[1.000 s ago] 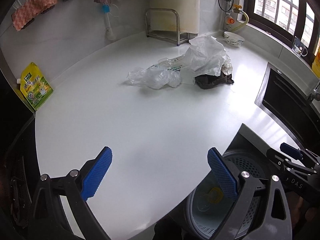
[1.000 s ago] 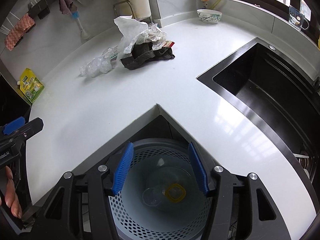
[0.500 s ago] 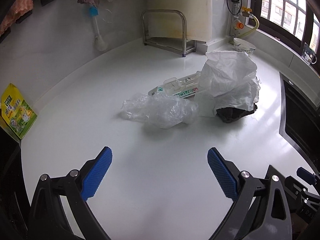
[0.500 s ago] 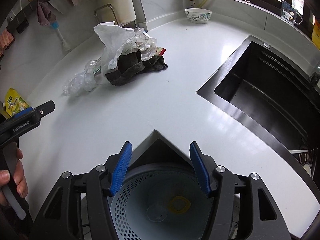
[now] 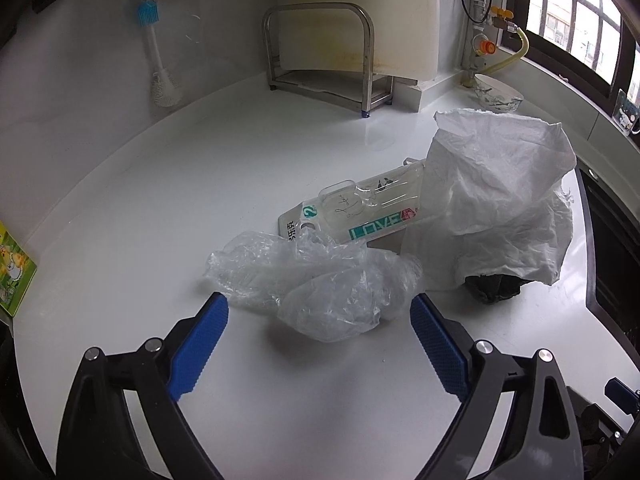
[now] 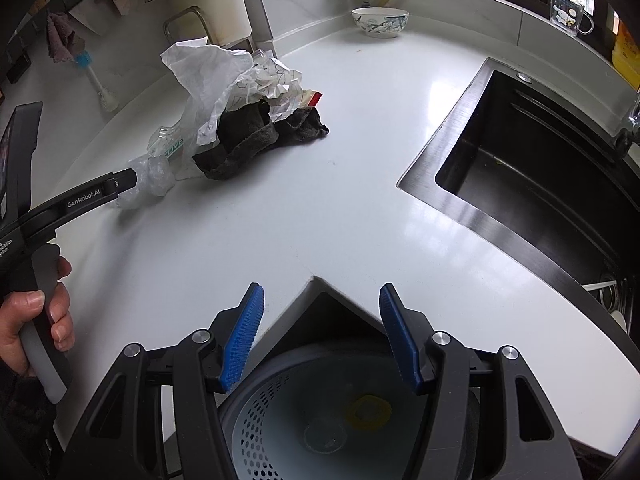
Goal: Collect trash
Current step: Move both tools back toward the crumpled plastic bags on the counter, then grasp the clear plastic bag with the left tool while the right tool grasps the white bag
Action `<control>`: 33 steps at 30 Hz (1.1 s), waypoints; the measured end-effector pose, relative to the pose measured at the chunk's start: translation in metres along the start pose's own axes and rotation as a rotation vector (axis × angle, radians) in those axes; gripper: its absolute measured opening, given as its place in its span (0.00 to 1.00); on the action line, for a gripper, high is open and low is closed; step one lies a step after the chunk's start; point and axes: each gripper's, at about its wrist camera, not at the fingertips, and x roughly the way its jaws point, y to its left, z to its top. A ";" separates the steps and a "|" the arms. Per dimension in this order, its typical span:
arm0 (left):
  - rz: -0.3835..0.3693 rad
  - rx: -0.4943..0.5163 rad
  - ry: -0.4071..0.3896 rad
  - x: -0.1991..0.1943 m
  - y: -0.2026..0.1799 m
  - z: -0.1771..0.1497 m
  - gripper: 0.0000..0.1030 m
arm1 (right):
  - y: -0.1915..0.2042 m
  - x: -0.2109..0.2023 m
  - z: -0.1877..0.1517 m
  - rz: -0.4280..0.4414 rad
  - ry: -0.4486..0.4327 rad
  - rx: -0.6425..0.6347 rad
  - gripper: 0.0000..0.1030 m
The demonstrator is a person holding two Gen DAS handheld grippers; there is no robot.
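A crumpled clear plastic bag [image 5: 320,284] lies on the white counter, right in front of my open left gripper [image 5: 318,320], whose blue pads flank its near end without touching it. Behind it lie a clear blister pack [image 5: 360,212], a crumpled white bag [image 5: 500,196] and a dark cloth [image 5: 492,288]. The same pile shows in the right wrist view: clear bag [image 6: 154,176], white bag [image 6: 208,68], dark cloth [image 6: 256,140]. My right gripper [image 6: 320,332] is open and empty above the perforated grey trash bin [image 6: 256,420], which holds a clear cup and a yellow lid.
A black sink [image 6: 532,168] is sunk into the counter at the right. A bowl [image 5: 498,94], a steel rack [image 5: 320,60] and a bottle brush [image 5: 160,72] stand along the back wall. A green pouch [image 5: 12,272] leans at the left edge.
My left gripper has moved forward across the counter up to the clear plastic bag, still open. My right gripper has drifted slightly forward above the bin.
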 end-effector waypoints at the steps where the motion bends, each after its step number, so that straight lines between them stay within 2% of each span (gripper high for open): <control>1: -0.005 0.008 0.013 0.005 -0.001 0.001 0.72 | 0.001 0.000 0.001 -0.003 -0.001 0.001 0.56; 2: -0.011 0.015 0.028 0.010 -0.002 0.001 0.61 | 0.002 0.000 0.002 -0.007 -0.003 0.001 0.56; 3: -0.017 0.018 0.040 0.015 -0.002 0.001 0.53 | 0.004 0.000 0.004 -0.010 -0.006 -0.001 0.56; 6: -0.055 0.021 0.048 0.020 -0.001 0.001 0.40 | 0.009 0.000 0.012 -0.017 -0.020 -0.007 0.56; 8: -0.072 0.026 0.050 0.021 0.000 0.002 0.28 | 0.014 -0.001 0.018 -0.017 -0.036 -0.011 0.56; 9: -0.078 0.028 0.051 0.021 0.001 0.002 0.26 | 0.017 -0.002 0.023 -0.014 -0.045 -0.013 0.56; 15: -0.091 0.034 0.057 0.014 0.012 -0.001 0.21 | 0.036 -0.002 0.053 0.014 -0.096 -0.013 0.56; 22: -0.064 0.071 0.060 0.004 0.029 -0.013 0.20 | 0.056 0.012 0.083 0.073 -0.107 0.024 0.56; 33: -0.068 0.053 0.074 -0.004 0.048 -0.027 0.20 | 0.072 0.045 0.111 0.015 -0.097 0.020 0.53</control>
